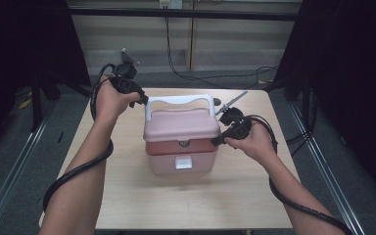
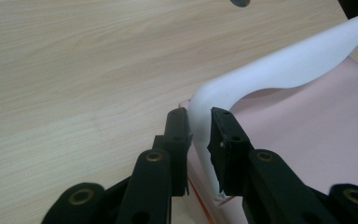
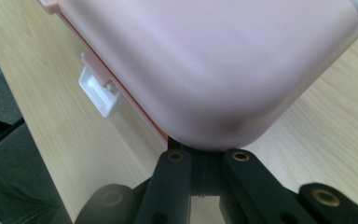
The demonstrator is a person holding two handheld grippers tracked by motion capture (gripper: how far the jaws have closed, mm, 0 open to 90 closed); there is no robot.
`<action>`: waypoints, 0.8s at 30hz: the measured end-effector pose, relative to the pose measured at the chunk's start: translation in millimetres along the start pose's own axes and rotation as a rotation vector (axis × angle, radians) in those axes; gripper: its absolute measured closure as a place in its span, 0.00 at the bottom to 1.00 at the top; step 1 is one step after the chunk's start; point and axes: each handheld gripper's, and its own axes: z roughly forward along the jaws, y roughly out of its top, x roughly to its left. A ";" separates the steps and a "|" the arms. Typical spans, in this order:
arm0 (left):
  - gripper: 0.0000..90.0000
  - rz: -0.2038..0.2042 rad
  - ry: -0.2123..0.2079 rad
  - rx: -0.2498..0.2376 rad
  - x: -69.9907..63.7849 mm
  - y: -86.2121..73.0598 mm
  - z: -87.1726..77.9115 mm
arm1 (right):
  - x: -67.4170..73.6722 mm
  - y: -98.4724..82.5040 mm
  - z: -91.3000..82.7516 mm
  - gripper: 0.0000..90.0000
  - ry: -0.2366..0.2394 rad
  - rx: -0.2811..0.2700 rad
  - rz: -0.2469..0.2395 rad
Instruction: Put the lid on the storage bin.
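Observation:
A pink storage box (image 1: pixel 178 164) with a pink lid (image 1: pixel 181 125) and an upright white handle (image 1: pixel 178 100) stands mid-table. My left gripper (image 1: pixel 142 102) is at the handle's left corner. In the left gripper view its jaws (image 2: pixel 200 126) close on the white handle (image 2: pixel 284 65) above the lid (image 2: pixel 307 140). My right gripper (image 1: pixel 215 140) is at the box's right side by the lid's edge. In the right gripper view its jaws (image 3: pixel 205 151) stand close together, and their tips are hidden under the lid's rounded corner (image 3: pixel 205 60). A white latch (image 3: pixel 98 95) hangs off the box front.
The light wooden table (image 1: pixel 127 196) has bare room all around the box. A thin grey tool (image 1: pixel 231 103) lies behind the box at the right. Metal rails run along the floor on both sides, and cables trail at the back.

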 end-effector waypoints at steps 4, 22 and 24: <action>0.82 -0.019 -0.007 -0.001 3.6 -3.1 0.5 | 0.5 -2.4 2.0 1.00 0.005 0.008 -0.001; 0.68 -0.030 0.008 -0.008 15.8 -14.4 0.1 | 3.1 -9.4 8.2 1.00 0.012 0.006 -0.011; 0.67 -0.026 0.014 -0.005 17.4 -15.8 0.6 | 3.3 -9.8 9.2 1.00 0.011 0.012 -0.016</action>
